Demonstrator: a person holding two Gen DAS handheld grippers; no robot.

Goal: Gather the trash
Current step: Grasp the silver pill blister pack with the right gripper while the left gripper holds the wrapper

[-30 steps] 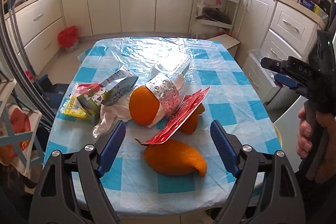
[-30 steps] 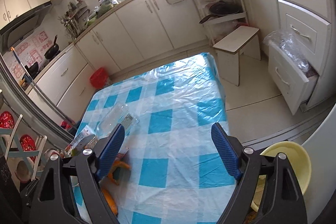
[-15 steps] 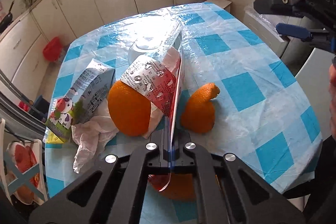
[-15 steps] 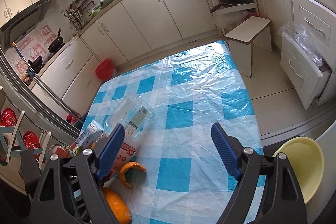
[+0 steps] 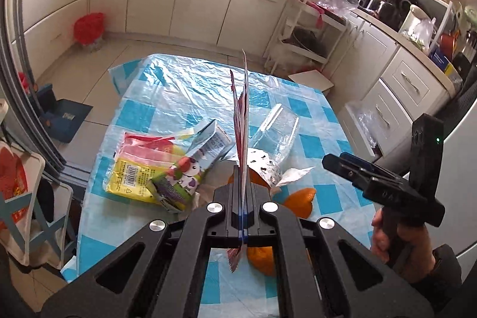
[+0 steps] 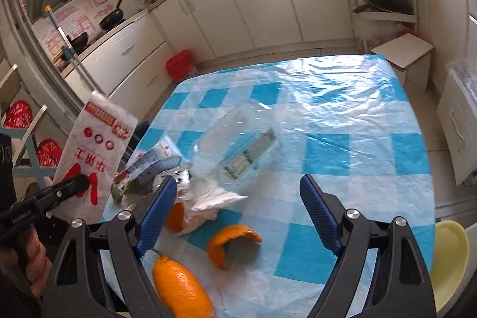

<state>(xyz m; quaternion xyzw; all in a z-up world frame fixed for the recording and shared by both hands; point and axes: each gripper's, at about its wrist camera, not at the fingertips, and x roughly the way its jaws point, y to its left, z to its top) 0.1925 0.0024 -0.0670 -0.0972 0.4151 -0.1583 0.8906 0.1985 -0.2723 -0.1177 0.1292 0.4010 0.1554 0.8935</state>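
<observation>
My left gripper (image 5: pixel 243 179) is shut on a flat red-and-white wrapper (image 5: pixel 242 115), which stands edge-on above the table. In the right wrist view this wrapper (image 6: pixel 95 148) hangs at the left, clear of the pile, with the left gripper (image 6: pixel 70 187) clamped on its lower edge. My right gripper (image 6: pixel 235 189) is open and empty, above a crumpled tissue (image 6: pixel 208 198). Orange peels (image 6: pixel 182 288) (image 6: pixel 229 243) lie just in front of it. A clear plastic bottle (image 6: pixel 238 145), a milk carton (image 5: pixel 190 163) and a yellow packet (image 5: pixel 134 178) lie on the checked tablecloth (image 6: pixel 342 115).
A yellow basin (image 6: pixel 447 264) sits below the table's right edge. A white stool (image 6: pixel 402 55) stands past the far corner and a red bin (image 6: pixel 180 64) by the cabinets. Chairs (image 5: pixel 35 198) stand at the left side.
The left gripper closed on the red wrapper and lifted it off the orange pile. The right gripper swung left, bringing the peels and tissue between its fingers' view.
</observation>
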